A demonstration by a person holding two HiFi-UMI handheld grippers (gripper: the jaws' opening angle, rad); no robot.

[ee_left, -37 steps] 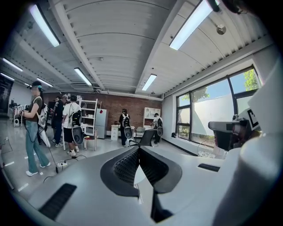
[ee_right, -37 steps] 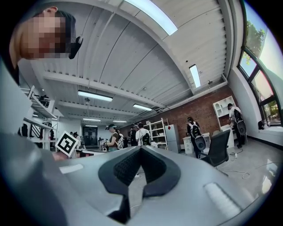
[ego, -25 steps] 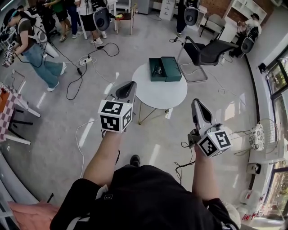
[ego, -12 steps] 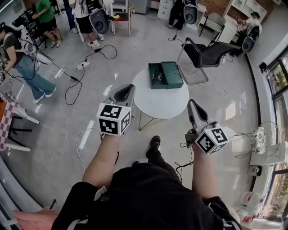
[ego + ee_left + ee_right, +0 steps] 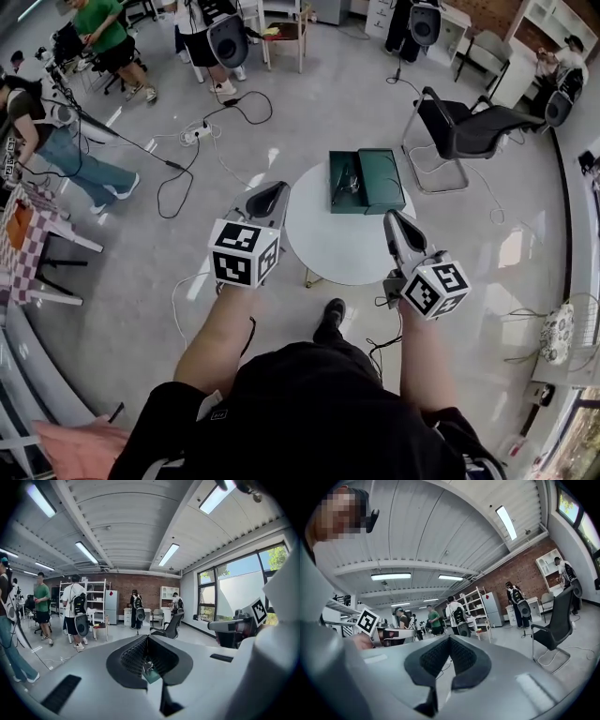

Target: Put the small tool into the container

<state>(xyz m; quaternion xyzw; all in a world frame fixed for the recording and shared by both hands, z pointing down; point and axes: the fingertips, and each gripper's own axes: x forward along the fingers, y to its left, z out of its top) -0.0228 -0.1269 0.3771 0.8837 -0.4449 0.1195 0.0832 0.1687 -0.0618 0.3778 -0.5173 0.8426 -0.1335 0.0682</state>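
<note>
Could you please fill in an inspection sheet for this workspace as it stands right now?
Surface: round white table, mostly bare.
Job's things: open dark green hinged box at the table's far edge; small shiny item inside its left half, too small to identify.
Clutter: nothing seen on the table.
Grippers: left gripper and right gripper both shut, empty.
Cables: black cables and white power strip on the floor.
Surroundings: black office chair, several people standing.

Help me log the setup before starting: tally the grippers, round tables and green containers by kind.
Grippers: 2 (left gripper, right gripper)
Round white table: 1
Green container: 1
Total: 4
</note>
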